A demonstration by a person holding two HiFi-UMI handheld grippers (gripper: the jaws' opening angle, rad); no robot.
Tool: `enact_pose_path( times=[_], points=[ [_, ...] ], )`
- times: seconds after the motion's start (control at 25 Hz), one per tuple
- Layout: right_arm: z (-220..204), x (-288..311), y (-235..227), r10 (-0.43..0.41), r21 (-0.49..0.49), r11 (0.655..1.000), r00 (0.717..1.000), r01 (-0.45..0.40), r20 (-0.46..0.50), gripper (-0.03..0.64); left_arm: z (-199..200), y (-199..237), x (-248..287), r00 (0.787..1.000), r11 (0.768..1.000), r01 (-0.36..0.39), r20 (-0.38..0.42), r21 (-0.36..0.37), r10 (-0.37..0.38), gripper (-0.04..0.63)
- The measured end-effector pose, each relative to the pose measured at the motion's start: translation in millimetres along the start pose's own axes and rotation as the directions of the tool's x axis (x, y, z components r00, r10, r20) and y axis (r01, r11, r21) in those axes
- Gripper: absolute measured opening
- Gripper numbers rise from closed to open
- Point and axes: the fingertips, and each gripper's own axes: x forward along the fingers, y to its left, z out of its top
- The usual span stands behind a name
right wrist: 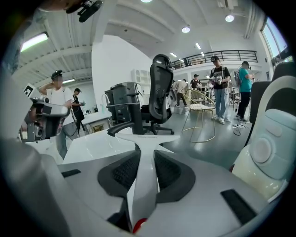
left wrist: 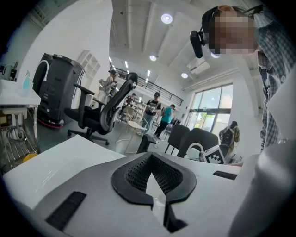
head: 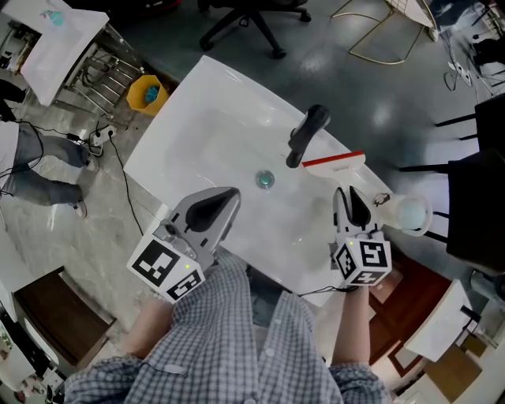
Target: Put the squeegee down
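Note:
A white squeegee with a red blade strip lies over the right rim of the white sink, just right of the black faucet. My right gripper is shut on its handle. In the right gripper view the white handle runs between the dark pads and the head spreads out ahead. My left gripper hovers over the sink's near edge, left of the drain. Its jaws are together with nothing held, and the left gripper view shows the pads meeting around a small gap.
A pale round dispenser stands just right of the sink, close to my right gripper, and shows large in the right gripper view. A yellow bin and an office chair stand beyond the sink. Several people stand far off.

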Motion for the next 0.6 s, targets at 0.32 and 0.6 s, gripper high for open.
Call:
enact_pose_path(
  times=[0.32, 0.6],
  points=[
    [-9.6, 16.4, -5.8, 0.006, -0.081, 0.997, 0.998, -0.011, -0.061, 0.091, -2.2, 0.7, 11.3, 1.0, 1.0, -0.004, -0.012, -0.006, 0.004, 0.005],
    [-20.3, 38.9, -0.4, 0.03, -0.221, 0.973, 0.989, -0.062, -0.145, 0.091, -7.2, 3.4, 16.8, 1.0, 1.0, -0.017, -0.024, -0.013, 0.017, 0.006]
  ],
)
